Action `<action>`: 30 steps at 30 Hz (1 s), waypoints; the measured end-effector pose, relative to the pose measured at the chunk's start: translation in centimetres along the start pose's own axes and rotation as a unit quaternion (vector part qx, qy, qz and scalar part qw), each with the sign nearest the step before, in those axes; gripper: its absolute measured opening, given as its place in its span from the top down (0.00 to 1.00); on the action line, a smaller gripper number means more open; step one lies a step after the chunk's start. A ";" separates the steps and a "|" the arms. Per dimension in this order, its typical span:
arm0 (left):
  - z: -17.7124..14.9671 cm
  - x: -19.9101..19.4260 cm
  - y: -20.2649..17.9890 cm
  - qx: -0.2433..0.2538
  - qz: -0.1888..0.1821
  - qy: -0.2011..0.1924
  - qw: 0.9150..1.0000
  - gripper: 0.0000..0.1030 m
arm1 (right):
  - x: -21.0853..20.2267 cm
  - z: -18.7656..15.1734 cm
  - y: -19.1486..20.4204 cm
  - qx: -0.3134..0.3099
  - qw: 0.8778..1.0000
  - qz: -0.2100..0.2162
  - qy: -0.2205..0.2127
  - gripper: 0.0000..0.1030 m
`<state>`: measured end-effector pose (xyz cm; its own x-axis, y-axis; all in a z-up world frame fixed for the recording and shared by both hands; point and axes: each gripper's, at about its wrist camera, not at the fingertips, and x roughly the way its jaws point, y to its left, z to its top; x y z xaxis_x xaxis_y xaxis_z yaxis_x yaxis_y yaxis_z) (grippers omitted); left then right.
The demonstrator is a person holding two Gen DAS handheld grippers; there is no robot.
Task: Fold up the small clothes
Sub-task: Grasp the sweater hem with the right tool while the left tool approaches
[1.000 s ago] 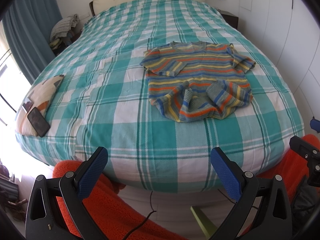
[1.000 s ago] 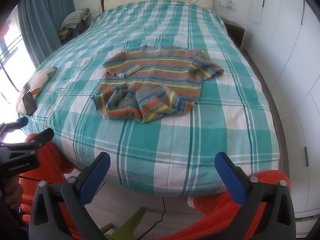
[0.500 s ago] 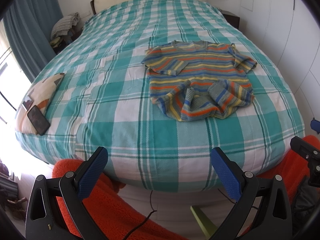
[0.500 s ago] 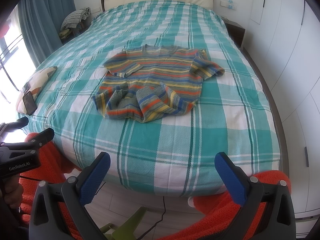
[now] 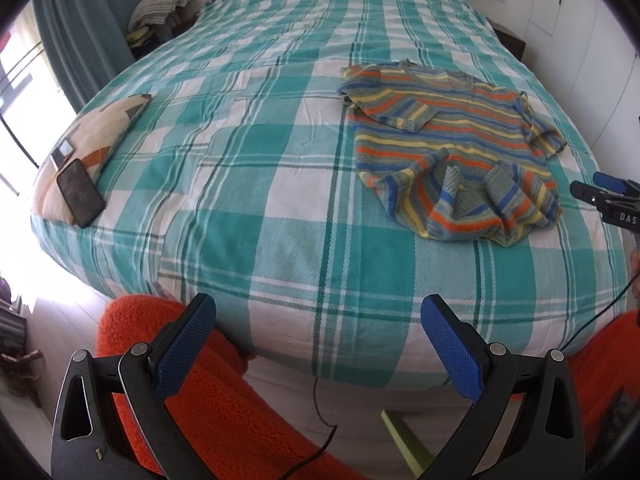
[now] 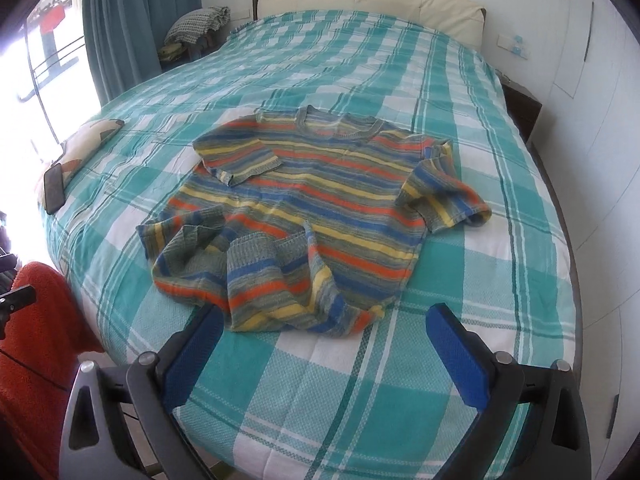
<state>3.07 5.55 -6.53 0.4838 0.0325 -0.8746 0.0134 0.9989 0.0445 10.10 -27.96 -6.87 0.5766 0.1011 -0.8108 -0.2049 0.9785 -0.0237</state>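
Observation:
A small striped knit sweater in orange, blue, yellow and grey lies on the teal checked bedspread, neck away from me, its near hem rumpled and one sleeve folded over the chest. It also shows in the left wrist view, to the right of centre. My right gripper is open and empty, just above the bed at the sweater's near hem. My left gripper is open and empty, off the bed's near edge, far left of the sweater. The right gripper's tip shows at the left view's right edge.
A patterned cushion with a black phone on it lies at the bed's left edge. An orange fleece is below my grippers. Curtain and a clothes pile stand at far left; white wardrobe at right.
My right gripper has moved forward over the bed to the sweater's near hem. My left gripper has swung left, so the sweater now sits to the right in its view.

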 end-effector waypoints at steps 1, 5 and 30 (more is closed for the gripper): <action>0.1 -0.1 0.0 -0.005 -0.005 0.004 1.000 0.01 | 2.2 1.2 -0.4 -0.008 1.000 0.006 0.019 0.15; -0.7 -0.3 0.1 -0.013 -0.008 0.012 1.000 0.01 | 10.6 4.0 0.3 -0.050 0.995 0.036 0.083 0.29; -1.3 0.9 0.5 -0.040 -0.043 0.025 0.998 0.01 | -0.4 -1.1 2.3 -0.038 0.982 0.182 0.045 0.31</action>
<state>2.36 6.09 -7.92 0.4405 -0.0530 -0.8962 -0.0189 0.9975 -0.0683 8.54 -25.95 -7.23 0.3831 0.4215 -0.8220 -0.4445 0.8642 0.2360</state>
